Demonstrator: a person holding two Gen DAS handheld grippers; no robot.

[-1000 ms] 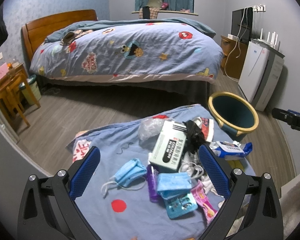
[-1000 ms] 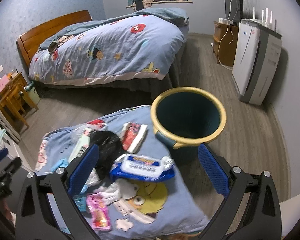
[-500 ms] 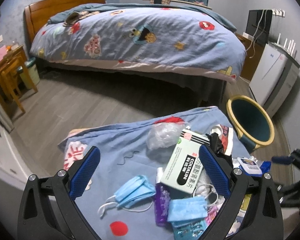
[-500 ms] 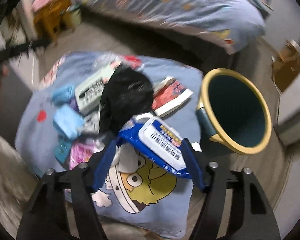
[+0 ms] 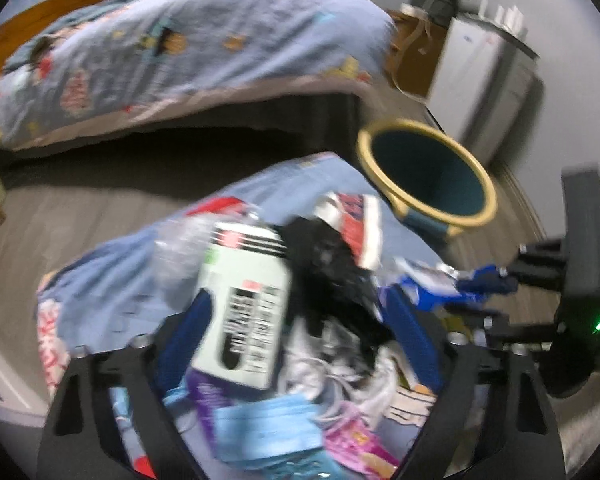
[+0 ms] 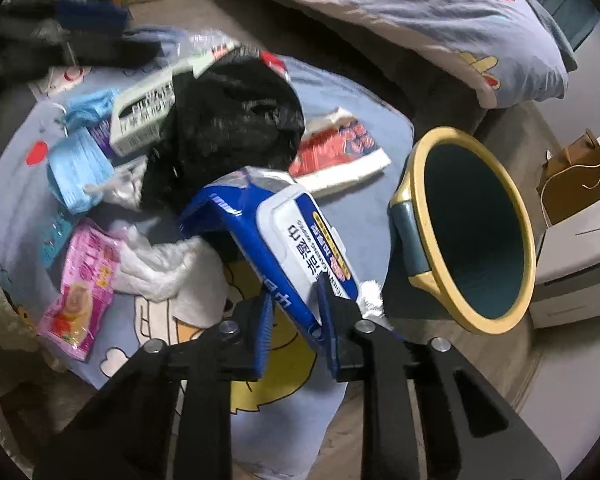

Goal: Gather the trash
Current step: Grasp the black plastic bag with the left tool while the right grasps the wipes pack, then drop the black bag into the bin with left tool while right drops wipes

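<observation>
The right gripper (image 6: 294, 312) has just been closing, and its blue pads now pinch the near end of a blue-and-white wet-wipe pack (image 6: 296, 236), which slants up away from the jaws over a blue cartoon-print cloth (image 6: 364, 136) spread with rubbish. The left gripper (image 5: 300, 336) has just begun to narrow but its jaws stand wide, straddling a white-and-black carton (image 5: 244, 308) without pressing on it; that view is blurred. On the cloth beside the pack lie a crumpled black plastic bag (image 6: 236, 120), a red-and-white wrapper (image 6: 340, 152), blue face masks (image 6: 80, 168), a pink sachet (image 6: 80, 288) and crumpled white plastic (image 6: 160, 268). A dark teal bin with a yellow rim (image 6: 472, 232) stands just beside the cloth's edge, to the right of the held pack, its mouth open. Behind it a bed (image 6: 440, 12) with a patterned quilt fills the background.
</observation>
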